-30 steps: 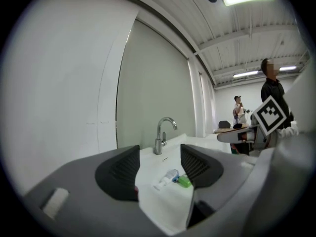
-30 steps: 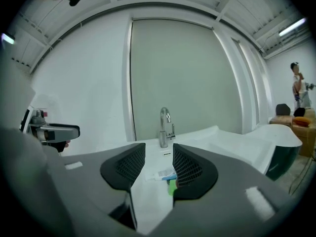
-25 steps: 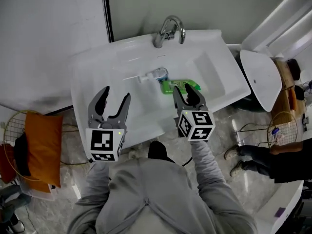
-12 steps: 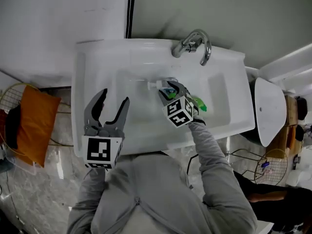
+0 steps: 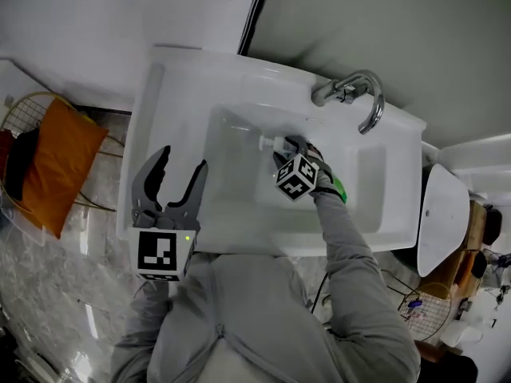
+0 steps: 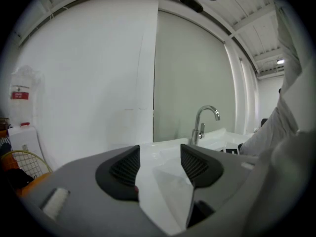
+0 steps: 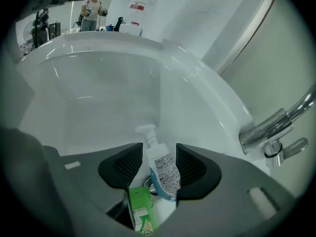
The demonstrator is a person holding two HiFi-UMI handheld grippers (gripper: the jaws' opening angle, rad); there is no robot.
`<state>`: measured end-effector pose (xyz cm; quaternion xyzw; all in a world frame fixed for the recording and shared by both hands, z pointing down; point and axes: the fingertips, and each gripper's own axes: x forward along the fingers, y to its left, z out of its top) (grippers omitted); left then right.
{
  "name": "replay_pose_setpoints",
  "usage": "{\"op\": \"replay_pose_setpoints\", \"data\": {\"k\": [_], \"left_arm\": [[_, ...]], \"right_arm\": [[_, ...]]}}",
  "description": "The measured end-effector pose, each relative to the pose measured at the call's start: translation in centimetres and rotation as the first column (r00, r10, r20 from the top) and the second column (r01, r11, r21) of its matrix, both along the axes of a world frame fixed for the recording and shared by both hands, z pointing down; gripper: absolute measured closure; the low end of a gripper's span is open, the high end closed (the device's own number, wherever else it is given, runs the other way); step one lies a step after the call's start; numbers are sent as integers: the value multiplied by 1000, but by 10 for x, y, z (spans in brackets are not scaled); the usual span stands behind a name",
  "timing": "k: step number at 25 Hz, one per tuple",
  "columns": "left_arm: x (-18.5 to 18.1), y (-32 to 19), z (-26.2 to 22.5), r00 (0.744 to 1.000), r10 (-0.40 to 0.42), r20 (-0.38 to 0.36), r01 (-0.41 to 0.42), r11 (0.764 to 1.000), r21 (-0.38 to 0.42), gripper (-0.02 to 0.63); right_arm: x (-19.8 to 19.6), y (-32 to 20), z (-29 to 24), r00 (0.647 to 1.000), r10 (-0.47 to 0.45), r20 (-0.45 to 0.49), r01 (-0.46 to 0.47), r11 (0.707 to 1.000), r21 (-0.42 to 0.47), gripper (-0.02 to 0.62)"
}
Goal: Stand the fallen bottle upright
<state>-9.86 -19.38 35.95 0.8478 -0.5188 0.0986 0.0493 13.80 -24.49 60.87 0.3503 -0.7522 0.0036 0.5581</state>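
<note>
Two-jaw left gripper (image 5: pixel 182 159): fingers apart, empty; you hold it at the sink (image 5: pixel 172 94) rim, out of the way.
Right gripper (image 7: pixel 158 154): fingers just opening, straddling the bottle (image 7: pixel 164 169) without squeezing, likely lining up a grab.
Bottle: lying in the basin by the drain, pump pointing away from you.

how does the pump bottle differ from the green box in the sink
Shape: the pump bottle is rounded and narrows to a neck with a white pump on top, while the green box is a flat-sided carton with square edges.
Colour: the pump bottle is pale with a printed label and some blue, while the green box is bright green.
Shared: both lie close together down in the white sink.
</note>
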Motion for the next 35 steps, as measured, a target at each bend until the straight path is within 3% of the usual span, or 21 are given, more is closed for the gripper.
{"op": "replay_pose_setpoints", "data": {"k": [5, 10, 19, 28, 32, 35], "left_arm": [[-5, 5, 3, 999, -47, 1, 47, 997, -60, 308], [-14, 8, 8, 996, -89, 13, 90, 993, -74, 308], [-21, 10, 15, 991, -129, 20, 130, 989, -74, 308], [-25, 6, 19, 987, -153, 42, 157, 982, -107, 308], [-27, 4, 19, 987, -151, 51, 154, 985, -71, 308], [-25, 5, 19, 987, -152, 51, 157, 982, -104, 308]], "right_arm": [[9, -3, 22, 995, -68, -72, 63, 995, -72, 392], [11, -7, 39, 971, -187, -149, 165, 975, -151, 373], [20, -8, 62, 928, -301, -219, 235, 930, -282, 370], [16, -7, 79, 866, -434, -248, 322, 864, -387, 360], [12, -5, 81, 849, -460, -261, 303, 827, -473, 360], [11, -3, 82, 831, -483, -276, 287, 797, -532, 360]]}}
